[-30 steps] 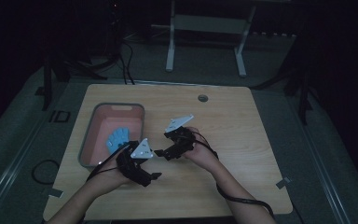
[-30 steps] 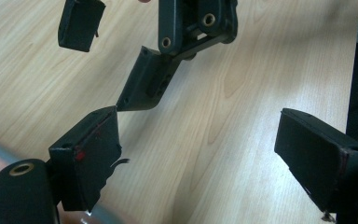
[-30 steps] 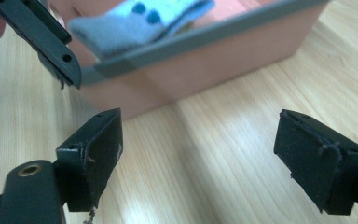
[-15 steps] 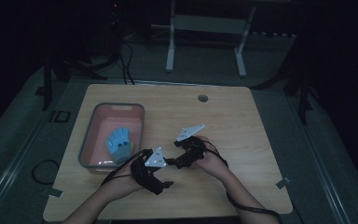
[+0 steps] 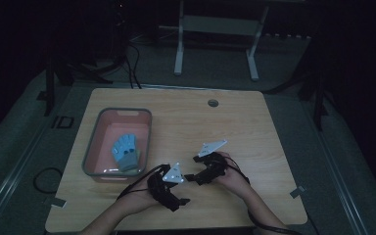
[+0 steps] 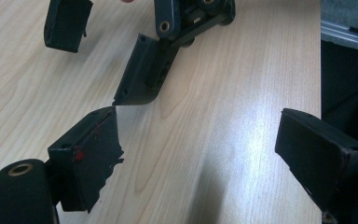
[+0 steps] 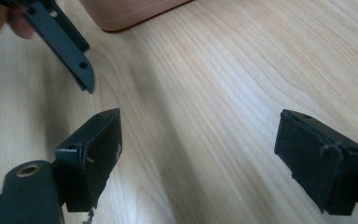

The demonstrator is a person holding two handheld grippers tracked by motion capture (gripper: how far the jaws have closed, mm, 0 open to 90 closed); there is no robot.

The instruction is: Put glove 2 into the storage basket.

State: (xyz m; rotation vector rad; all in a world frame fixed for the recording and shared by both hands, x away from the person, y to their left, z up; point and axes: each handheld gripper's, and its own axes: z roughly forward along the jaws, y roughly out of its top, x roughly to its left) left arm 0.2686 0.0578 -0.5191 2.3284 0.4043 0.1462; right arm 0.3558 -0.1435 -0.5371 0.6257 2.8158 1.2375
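A pink tub (image 5: 92, 155) stands on the left of the wooden table (image 5: 254, 127), with a light blue glove-like item (image 5: 126, 151) lying inside it. My left gripper (image 5: 180, 197) is near the table's front edge, right of the tub. Its jaws stand wide open over bare wood in the left gripper view (image 6: 200, 158). My right gripper (image 5: 194, 175) sits just beside it, pointing left, and it too is open and empty (image 7: 200, 149). The two grippers' tips nearly meet: the right gripper's jaws (image 6: 144, 70) show ahead of the left one.
The tub's corner (image 7: 130, 9) lies ahead of the right gripper. A round cable hole (image 5: 213, 103) is at the table's back edge. Bare wood spreads to the right and back. Cables trail off the front left. A white stand (image 5: 215, 29) is beyond the table.
Both hands have drawn back toward the front edge and to the right, away from the tub. The blue item stays in the tub.
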